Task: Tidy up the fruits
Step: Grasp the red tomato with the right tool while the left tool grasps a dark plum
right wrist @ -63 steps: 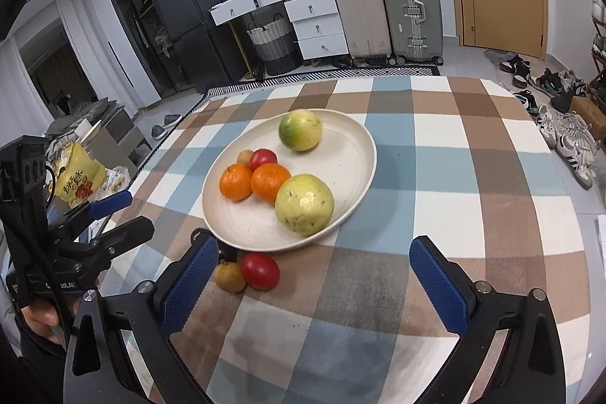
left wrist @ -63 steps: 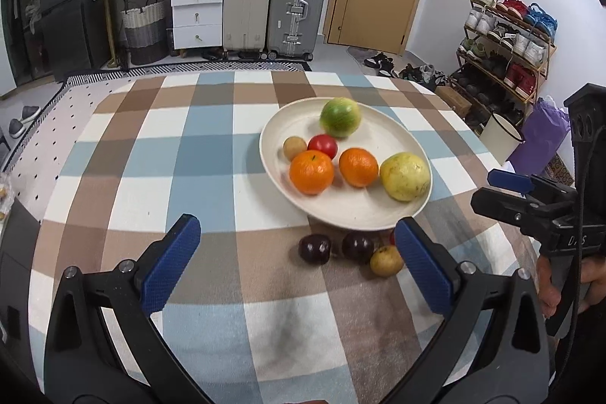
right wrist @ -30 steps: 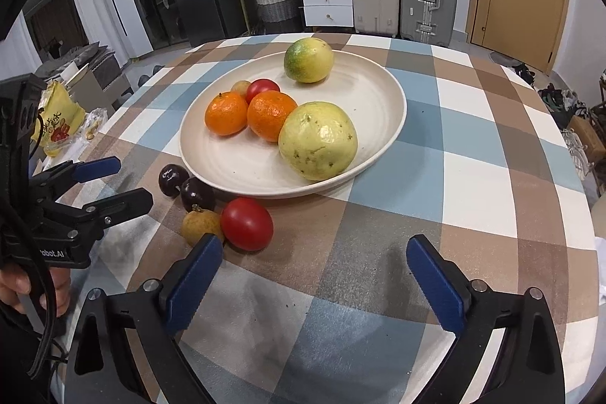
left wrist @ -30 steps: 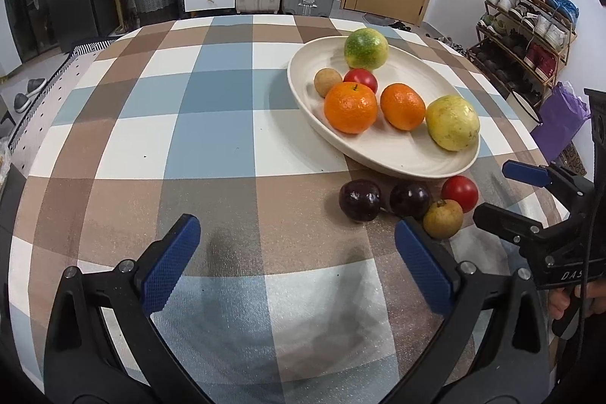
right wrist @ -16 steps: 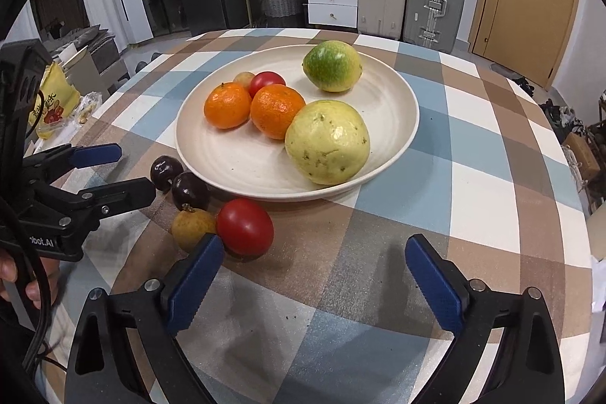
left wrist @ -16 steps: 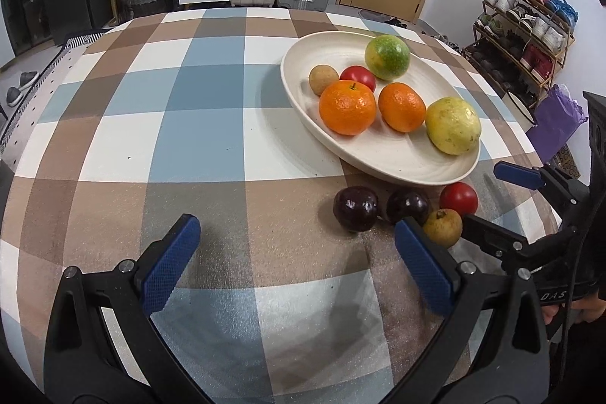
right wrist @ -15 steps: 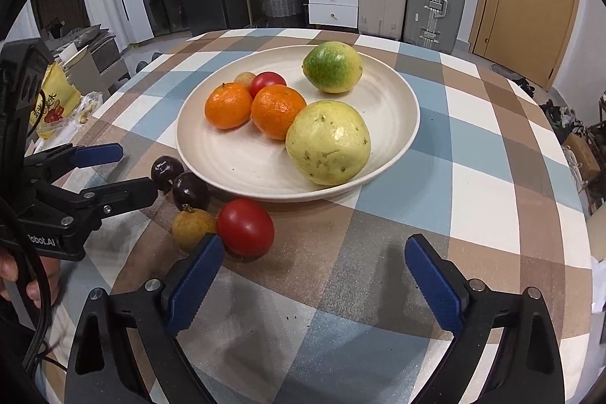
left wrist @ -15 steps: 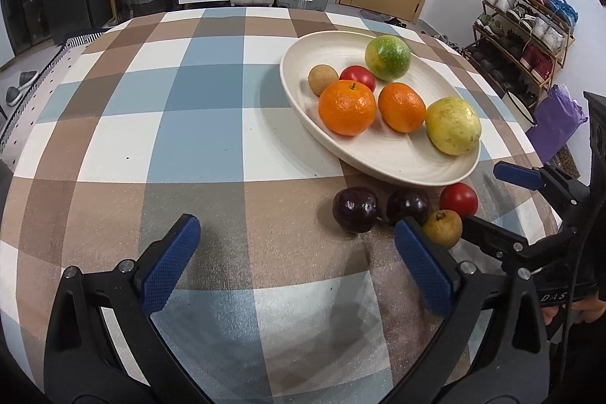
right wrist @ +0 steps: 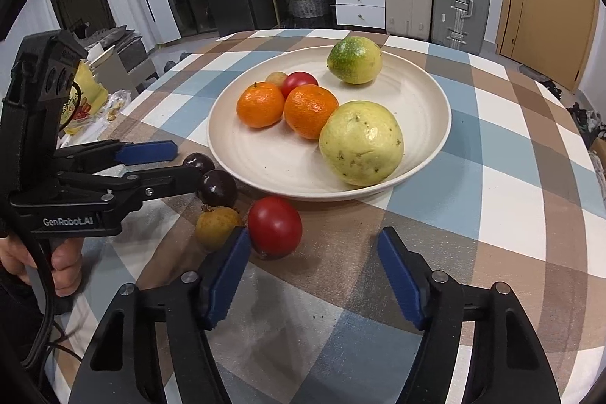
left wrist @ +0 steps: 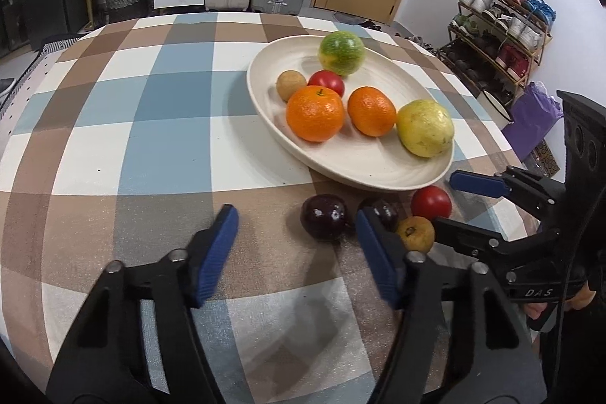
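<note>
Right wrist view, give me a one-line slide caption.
Open right hand-held gripper nears a red tomato beside the fruit plate on a checkered tablecloth.

a plate [right wrist: 424, 93] sits mid-tabletop [right wrist: 511, 199] holding six fruits. four more lie on the tabletop just before its near rim: two plums [left wrist: 324, 221] left, a tomato [right wrist: 275, 227] and longan [right wrist: 216, 226] right.

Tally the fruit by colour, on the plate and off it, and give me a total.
Orange: 2
Red: 2
Dark purple: 2
Tan-brown: 2
Yellow: 1
Green-yellow: 1
Total: 10
</note>
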Available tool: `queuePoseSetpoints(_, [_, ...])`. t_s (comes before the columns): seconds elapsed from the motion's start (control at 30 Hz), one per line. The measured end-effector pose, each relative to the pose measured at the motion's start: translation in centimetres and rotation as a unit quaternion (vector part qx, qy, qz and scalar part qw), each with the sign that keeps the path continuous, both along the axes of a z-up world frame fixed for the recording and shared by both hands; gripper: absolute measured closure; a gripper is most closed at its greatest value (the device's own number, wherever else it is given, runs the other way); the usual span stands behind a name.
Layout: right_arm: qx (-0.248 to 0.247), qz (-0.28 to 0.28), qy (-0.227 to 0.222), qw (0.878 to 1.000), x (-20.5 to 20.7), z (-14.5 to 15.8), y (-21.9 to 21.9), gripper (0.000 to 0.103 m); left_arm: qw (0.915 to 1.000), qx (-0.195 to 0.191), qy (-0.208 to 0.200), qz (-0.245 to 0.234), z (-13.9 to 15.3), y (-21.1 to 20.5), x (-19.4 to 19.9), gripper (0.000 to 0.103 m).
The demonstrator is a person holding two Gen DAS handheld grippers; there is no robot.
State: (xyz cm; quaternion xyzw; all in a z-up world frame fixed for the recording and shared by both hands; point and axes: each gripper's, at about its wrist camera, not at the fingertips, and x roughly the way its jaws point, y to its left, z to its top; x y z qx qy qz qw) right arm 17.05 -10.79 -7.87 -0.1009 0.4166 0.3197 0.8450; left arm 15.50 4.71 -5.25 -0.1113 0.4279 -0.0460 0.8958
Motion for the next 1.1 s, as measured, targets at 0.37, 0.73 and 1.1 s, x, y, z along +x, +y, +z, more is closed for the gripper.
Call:
queuePoseSetpoints(0.37, [0.023, 0.016, 0.005, 1.0, -0.5, 0.1, 0.4, 0.053, 0.9996, -0.017, -0.002, -0.021, -0.1, -0.9, -0.2, 0.081])
queuePoseSetpoints(0.73, [0.028, 0.034, -0.005, 0.999, -1.2, 0.3, 0.8, 0.074, 0.9997, -0.014, -0.013, -0.016, 0.5, -0.8, -0.8, 0.081])
queuePoseSetpoints(1.1, [0.046, 0.022, -0.02, 0.998, -2.2, 1.6, -0.7, 0.075, 0.9995, -0.008, -0.028, -0.011, 1.7, -0.9, -2.3, 0.081])
